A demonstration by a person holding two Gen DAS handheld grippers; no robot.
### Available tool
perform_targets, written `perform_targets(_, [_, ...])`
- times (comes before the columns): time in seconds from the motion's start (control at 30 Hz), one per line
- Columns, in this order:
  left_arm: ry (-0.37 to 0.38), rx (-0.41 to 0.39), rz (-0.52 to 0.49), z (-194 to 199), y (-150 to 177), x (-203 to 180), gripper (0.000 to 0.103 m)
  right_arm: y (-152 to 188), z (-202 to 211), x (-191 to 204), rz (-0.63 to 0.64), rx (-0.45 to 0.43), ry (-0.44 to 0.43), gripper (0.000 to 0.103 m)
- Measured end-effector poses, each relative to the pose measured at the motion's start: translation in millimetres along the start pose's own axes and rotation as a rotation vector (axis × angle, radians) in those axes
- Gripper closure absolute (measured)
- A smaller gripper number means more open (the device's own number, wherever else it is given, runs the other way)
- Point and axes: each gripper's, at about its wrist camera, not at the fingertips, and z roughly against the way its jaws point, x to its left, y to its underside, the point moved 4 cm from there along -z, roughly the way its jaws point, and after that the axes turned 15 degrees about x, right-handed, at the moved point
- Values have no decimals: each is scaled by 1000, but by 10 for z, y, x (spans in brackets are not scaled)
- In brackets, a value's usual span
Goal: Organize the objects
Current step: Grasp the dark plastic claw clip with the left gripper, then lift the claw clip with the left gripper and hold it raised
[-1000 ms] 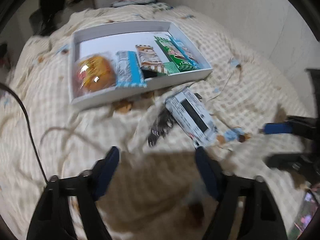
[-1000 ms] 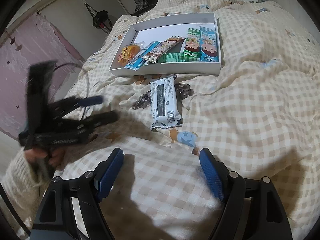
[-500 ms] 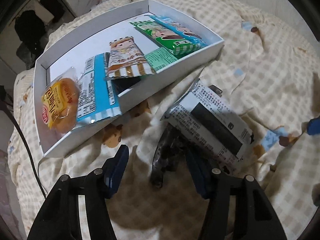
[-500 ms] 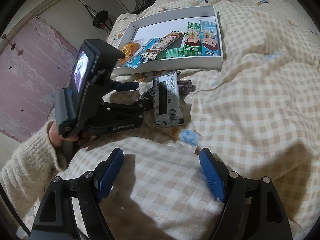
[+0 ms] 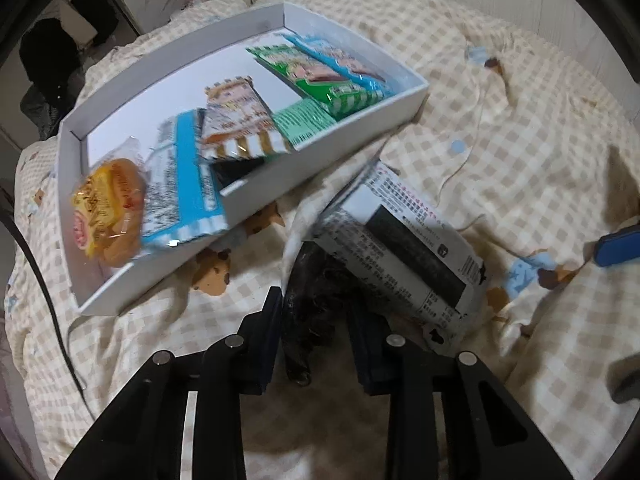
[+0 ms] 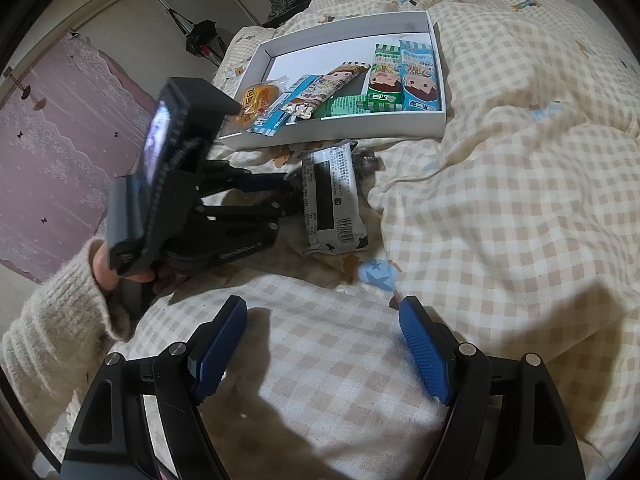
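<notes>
A white box (image 5: 360,136) on the checked bedspread holds several snack packets and a wrapped orange bun (image 5: 108,216). In front of it a white-and-black packet (image 5: 404,240) lies partly on a dark, crinkly packet (image 5: 316,304). My left gripper (image 5: 316,320) has its fingers on either side of the dark packet and is closed on it. From the right wrist view the left gripper (image 6: 292,196) reaches in beside the white-and-black packet (image 6: 332,200), below the box (image 6: 360,128). My right gripper (image 6: 324,344) is open and empty, low over the bedspread.
The bedspread (image 6: 520,200) is rumpled, with a raised fold right of the packets. A black cable (image 5: 44,288) runs along the left. A pink curtain (image 6: 52,160) and a wall stand at the left.
My left gripper moved forward to the dark packet and narrowed its fingers onto it. The right gripper stayed nearly still and open.
</notes>
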Motion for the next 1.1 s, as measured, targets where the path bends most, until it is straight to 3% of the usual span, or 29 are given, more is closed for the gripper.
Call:
perform_targets(0.33, [-1, -3, 59, 362, 283, 275, 70, -2, 1, 2, 0, 0, 1, 23])
perform_targets(0.5, [-12, 7, 70, 527, 602, 322, 70, -3, 1, 2, 1, 0, 2, 23])
perform_targets(0.73, [64, 101, 93, 546, 831, 178, 70, -5, -4, 1, 0, 0, 2, 23])
perform_targets(0.97, [81, 141, 16, 496, 804, 20, 69, -4, -8, 3, 0, 0, 2, 23])
perform_targets(1.1, [86, 167, 4, 388, 701, 22, 57, -5, -9, 3, 1, 0, 2, 23])
